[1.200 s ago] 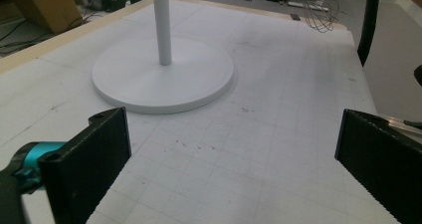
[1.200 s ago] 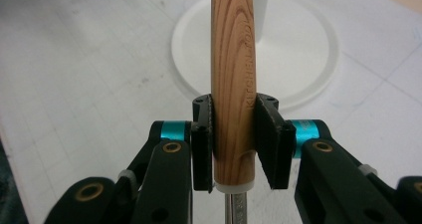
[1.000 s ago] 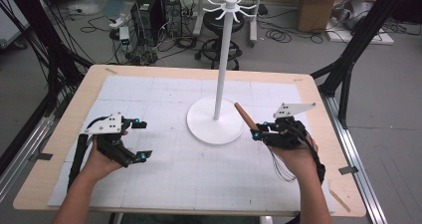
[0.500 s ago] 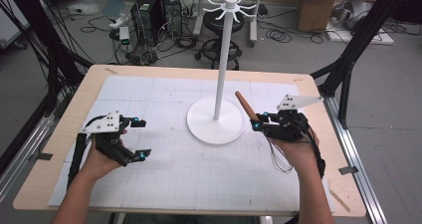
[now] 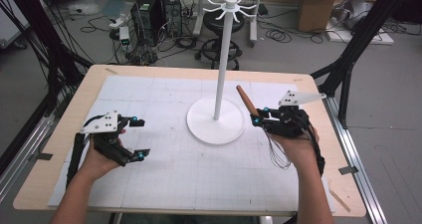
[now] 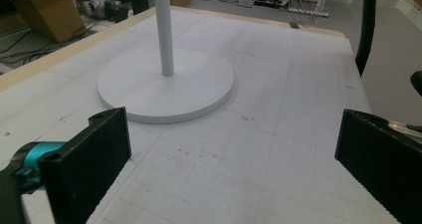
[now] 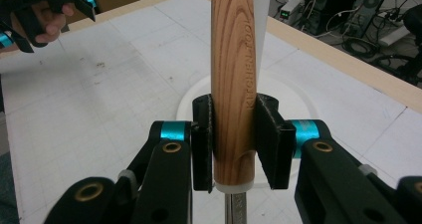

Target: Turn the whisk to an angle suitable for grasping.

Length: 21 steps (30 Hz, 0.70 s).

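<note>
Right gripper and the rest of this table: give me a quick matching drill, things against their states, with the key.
Things:
1. right gripper
2. left gripper
3. wooden handle
4. white stand

States:
A. jaws wide apart, nothing between them
B. clamped between two black pads
C. standing upright on the table mat
D. shut on a whisk's handle, wires hanging below the hand

Pairs: 1-D, 2-A, 3-B, 4-C

Wooden-handled whisk tilted, handle up (wires hanging below).
</note>
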Each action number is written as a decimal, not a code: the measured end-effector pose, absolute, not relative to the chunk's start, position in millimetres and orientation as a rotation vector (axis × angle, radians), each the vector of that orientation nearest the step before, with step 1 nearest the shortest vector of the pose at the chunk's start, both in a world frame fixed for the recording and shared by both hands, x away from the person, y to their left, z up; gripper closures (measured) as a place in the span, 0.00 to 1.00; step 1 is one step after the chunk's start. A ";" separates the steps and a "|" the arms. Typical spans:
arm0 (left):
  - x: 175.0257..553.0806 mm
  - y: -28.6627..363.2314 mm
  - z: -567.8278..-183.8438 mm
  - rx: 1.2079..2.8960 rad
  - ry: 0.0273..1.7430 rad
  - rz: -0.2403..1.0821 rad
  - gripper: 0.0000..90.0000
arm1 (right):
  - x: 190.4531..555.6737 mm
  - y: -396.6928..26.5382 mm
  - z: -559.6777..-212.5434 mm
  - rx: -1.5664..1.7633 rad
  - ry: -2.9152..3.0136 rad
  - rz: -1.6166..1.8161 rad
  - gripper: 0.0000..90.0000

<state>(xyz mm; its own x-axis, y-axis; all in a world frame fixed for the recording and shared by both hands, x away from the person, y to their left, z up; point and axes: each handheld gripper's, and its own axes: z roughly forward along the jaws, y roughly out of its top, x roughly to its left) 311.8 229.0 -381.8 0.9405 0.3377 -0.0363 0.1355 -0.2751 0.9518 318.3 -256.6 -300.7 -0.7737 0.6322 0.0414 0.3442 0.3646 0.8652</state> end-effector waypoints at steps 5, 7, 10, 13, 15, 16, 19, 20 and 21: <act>312.5 228.5 -382.7 1.858 0.351 0.201 0.02 | 317.7 -257.3 -301.2 0.861 2.331 1.367 0.78; 312.9 228.2 -383.5 1.860 0.359 0.199 0.02 | 317.9 -257.7 -301.7 0.862 2.329 1.367 0.78; 312.5 227.5 -383.6 1.860 0.359 0.200 0.02 | 318.2 -258.5 -303.3 0.870 2.332 1.369 0.78; 312.2 227.3 -383.6 1.862 0.360 0.202 0.02 | 318.3 -259.3 -305.1 0.868 2.331 1.369 0.78; 312.8 227.2 -383.9 1.870 0.357 0.201 0.02 | 317.7 -260.7 -305.3 0.869 2.323 1.373 0.78; 312.8 227.2 -383.9 1.870 0.357 0.201 0.02 | 317.3 -261.2 -305.1 0.874 2.321 1.376 0.78; 312.9 227.1 -384.1 1.873 0.357 0.201 0.02 | 317.0 -262.5 -304.7 0.874 2.313 1.380 0.78; 313.0 227.1 -384.2 1.873 0.355 0.201 0.02 | 317.2 -262.6 -304.7 0.870 2.310 1.383 0.78; 313.0 227.1 -384.1 1.870 0.356 0.200 0.02 | 317.1 -262.7 -304.7 0.870 2.308 1.386 0.78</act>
<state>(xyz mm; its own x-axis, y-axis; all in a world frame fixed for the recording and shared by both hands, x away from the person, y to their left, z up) 313.0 227.1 -384.1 0.9392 0.3412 -0.0381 0.1440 -0.2908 0.9459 317.1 -262.7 -304.7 -0.7669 0.6403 0.0433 0.3391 0.3470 0.8744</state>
